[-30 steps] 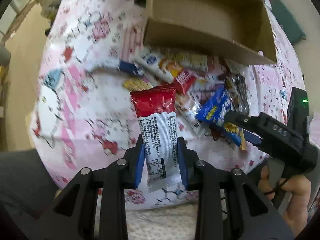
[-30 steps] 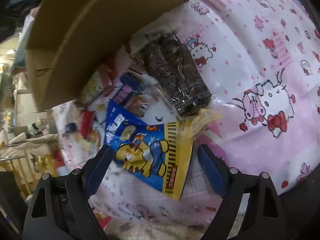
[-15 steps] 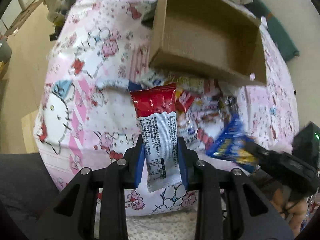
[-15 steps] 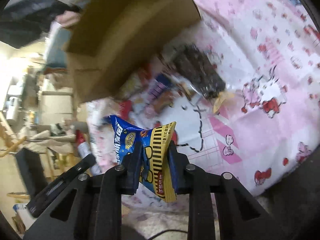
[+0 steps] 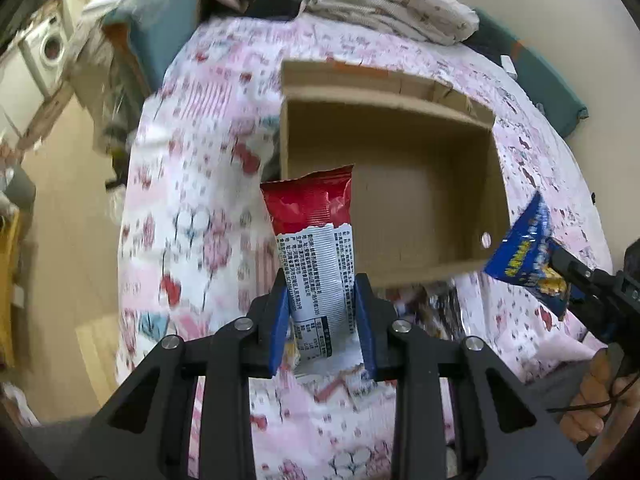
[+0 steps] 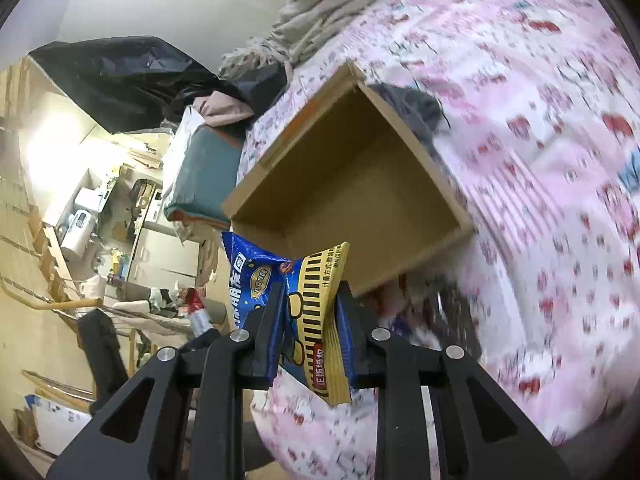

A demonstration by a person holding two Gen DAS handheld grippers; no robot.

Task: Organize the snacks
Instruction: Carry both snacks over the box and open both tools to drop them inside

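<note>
Cardboard box [image 5: 420, 184] empty; left gripper [image 5: 322, 320] pinching red packet [image 5: 312, 240], right gripper [image 6: 310, 332] pinching blue packet [image 6: 316, 312]

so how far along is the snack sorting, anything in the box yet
Nothing is in yet: the cardboard box shows only a bare floor. In hand: the left gripper is shut on a red packet, and the right gripper on a blue and yellow packet, both in front of the box. Left: more snacks below the box's near wall.

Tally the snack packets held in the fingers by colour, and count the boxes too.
Red and white packet: 1
Blue and yellow packet: 1
Cardboard box: 1, with nothing visible inside
Total: 3
</note>
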